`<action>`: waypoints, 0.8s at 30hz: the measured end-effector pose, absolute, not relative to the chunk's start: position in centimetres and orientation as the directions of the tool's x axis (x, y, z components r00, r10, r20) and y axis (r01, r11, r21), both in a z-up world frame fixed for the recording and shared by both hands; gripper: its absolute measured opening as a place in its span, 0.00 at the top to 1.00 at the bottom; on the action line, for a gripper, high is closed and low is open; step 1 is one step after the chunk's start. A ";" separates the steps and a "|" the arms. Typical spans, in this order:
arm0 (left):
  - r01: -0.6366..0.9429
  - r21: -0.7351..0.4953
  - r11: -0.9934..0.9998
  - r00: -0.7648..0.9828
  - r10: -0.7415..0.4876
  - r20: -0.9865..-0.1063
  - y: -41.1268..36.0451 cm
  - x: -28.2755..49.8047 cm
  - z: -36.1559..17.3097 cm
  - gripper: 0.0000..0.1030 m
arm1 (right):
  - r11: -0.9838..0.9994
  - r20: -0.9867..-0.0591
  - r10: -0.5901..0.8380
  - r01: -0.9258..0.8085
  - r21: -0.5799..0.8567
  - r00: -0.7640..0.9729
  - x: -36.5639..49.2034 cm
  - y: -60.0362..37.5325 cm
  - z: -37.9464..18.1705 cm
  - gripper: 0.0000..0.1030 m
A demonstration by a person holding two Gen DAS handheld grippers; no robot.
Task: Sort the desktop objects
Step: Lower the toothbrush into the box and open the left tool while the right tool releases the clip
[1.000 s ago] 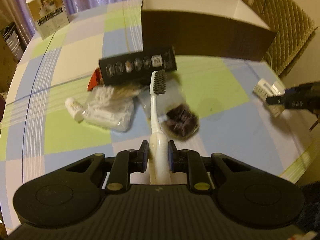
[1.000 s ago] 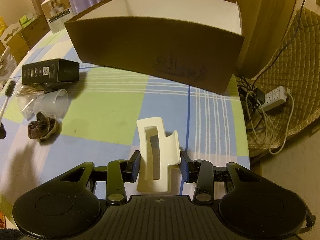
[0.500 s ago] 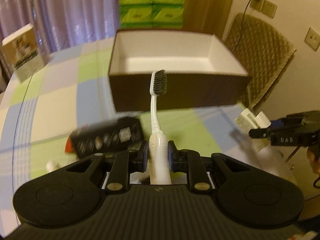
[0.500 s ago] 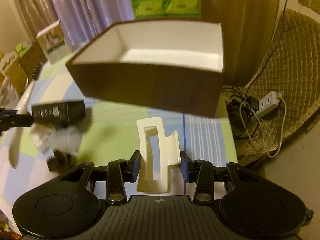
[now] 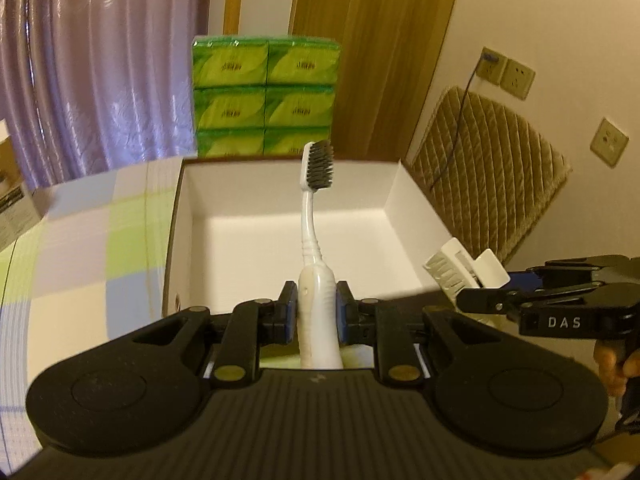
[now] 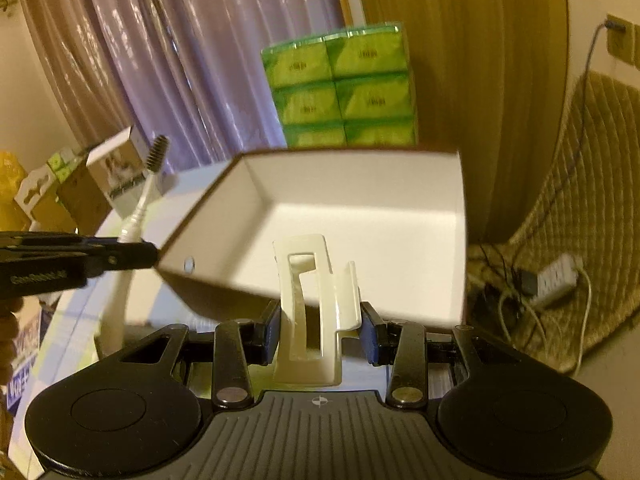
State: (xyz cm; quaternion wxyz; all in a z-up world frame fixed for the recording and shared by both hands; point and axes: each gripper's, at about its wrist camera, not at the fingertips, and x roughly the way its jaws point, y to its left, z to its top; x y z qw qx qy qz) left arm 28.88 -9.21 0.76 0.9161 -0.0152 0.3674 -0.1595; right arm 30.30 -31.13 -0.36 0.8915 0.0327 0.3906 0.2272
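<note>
Purple curtains hung behind the desk (image 5: 80,240); the left claw (image 5: 316,312) clamped a toothbrush (image 5: 314,240) over the open box (image 5: 280,236), the right claw (image 6: 320,332) gripped a white hair clip (image 6: 312,312) at its rim.

— Where's the box from my side?

— The open box (image 5: 412,216) sits on the counter (image 5: 80,240), straight ahead of my left tool (image 5: 317,312). The toothbrush (image 5: 316,240) stands in it, head over the box.

— And my right tool (image 6: 320,330)?

— To the right, with the hair clip (image 6: 310,312) at the box's right wall. Tissue packs (image 5: 266,96) stand behind the box, a chair (image 5: 492,184) to their right.
</note>
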 end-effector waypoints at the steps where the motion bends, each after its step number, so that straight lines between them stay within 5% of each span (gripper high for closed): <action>1: 0.282 -0.148 0.948 0.679 -0.306 -0.667 -9.3 29.8 0.9 0.84 | 0.895 -0.677 0.431 -0.379 0.237 0.596 31.1 -30.9 -0.1 0.63; 14: 0.213 -0.192 0.958 0.658 -0.286 -0.697 -11.2 41.1 -1.2 0.84 | 0.918 -0.711 0.374 -0.348 0.191 0.596 40.6 -28.2 -2.1 0.63; 24: 0.127 -0.197 0.972 0.483 -0.234 -0.844 -12.4 45.5 -9.5 0.84 | 0.944 -0.831 0.292 -0.282 0.171 0.474 44.4 -27.5 -8.7 0.63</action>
